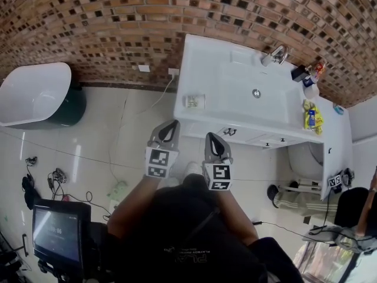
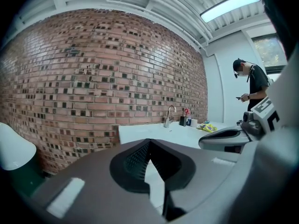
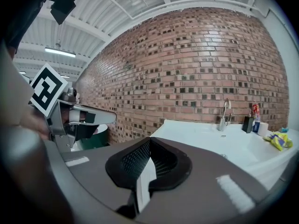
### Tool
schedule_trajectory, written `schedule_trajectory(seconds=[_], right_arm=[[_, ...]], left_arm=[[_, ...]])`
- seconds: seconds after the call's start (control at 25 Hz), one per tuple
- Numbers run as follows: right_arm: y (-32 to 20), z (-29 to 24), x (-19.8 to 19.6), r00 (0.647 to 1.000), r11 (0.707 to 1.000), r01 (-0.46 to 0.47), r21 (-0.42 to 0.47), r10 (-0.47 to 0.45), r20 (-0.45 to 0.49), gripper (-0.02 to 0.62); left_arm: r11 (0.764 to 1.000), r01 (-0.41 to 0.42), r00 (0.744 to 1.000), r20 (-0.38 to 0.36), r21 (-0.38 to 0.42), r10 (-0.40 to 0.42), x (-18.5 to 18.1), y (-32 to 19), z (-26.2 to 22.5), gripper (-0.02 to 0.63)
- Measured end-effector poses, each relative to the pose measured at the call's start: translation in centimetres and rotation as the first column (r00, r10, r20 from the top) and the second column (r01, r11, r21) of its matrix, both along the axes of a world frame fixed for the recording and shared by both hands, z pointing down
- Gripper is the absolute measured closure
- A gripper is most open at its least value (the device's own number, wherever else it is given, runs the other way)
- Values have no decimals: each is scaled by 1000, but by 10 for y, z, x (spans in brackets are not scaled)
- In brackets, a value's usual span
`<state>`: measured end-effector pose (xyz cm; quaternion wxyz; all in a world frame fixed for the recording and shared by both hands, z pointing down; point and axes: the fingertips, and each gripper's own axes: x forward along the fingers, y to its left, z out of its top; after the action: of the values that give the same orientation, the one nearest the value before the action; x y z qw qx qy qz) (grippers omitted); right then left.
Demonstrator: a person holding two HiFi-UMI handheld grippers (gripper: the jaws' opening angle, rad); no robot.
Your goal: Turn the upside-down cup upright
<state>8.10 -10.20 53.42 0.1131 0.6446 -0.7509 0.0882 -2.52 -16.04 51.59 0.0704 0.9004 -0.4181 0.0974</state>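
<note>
Open floor [image 1: 138,140] leads to the counter [image 1: 203,63] beside the cup [image 1: 195,101].

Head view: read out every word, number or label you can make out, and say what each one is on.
No text reads clearly.
Screen, lower left: pale digits, too blurred to read.
Black top: a line of print, upside down, too small to read.
Yellow packet: label too small.
Bottles beside it: labels too small.
Marker cubes: black-and-white squares only, no letters.
</note>
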Motion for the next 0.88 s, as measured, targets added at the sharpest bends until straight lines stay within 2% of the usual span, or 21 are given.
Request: schedule_trajectory(seconds=[0.48,0.88], right_arm=[[-43,22,19,996,992,84,-92,-82,24,581],[-77,33,22,988,981,146,-129,-139,62,581]], left_arm=[[997,70,998,10,-30,-69,14,-35,6,607],[993,107,994,39,-50,-105,19,-64,17,607]])
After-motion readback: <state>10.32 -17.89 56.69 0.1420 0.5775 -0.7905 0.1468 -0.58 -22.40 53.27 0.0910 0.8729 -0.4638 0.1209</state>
